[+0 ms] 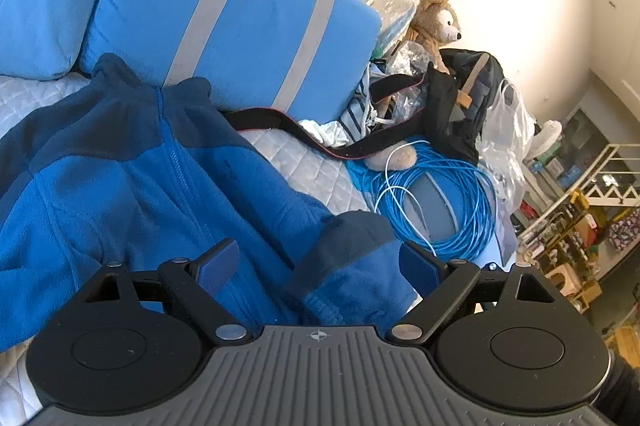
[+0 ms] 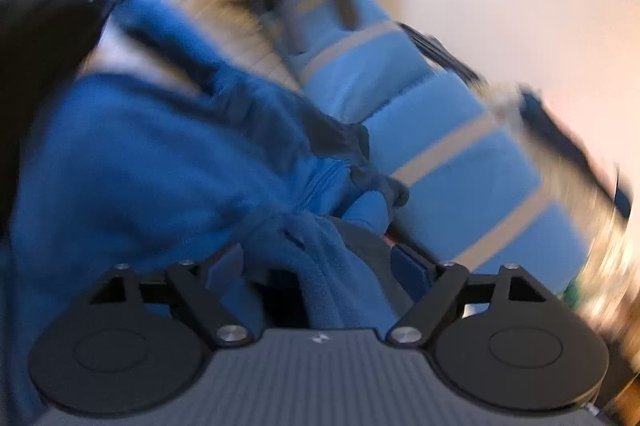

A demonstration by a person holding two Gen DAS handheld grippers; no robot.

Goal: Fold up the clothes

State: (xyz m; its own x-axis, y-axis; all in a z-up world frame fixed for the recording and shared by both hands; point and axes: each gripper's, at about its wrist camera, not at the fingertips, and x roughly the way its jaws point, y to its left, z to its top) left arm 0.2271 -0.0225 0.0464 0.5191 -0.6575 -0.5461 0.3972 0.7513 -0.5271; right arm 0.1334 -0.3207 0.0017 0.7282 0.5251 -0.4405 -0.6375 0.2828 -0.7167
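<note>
A blue fleece jacket [image 1: 132,185] with dark navy collar and cuffs lies on the white quilted bed [image 1: 304,165], zip up. My left gripper [image 1: 320,266] is open; a folded sleeve with its navy cuff [image 1: 352,238] lies between its fingers. The right wrist view is blurred by motion. My right gripper [image 2: 320,266] is open too, with a fold of the jacket [image 2: 336,278] bunched between its fingers and the jacket's body [image 2: 140,153] spread beyond it.
Two blue pillows with grey stripes [image 1: 240,25] stand behind the jacket and show in the right wrist view [image 2: 460,165]. A coil of blue cable [image 1: 436,201], a black bag [image 1: 460,105], a teddy bear [image 1: 436,21] and plastic bags [image 1: 504,129] crowd the bed's right side.
</note>
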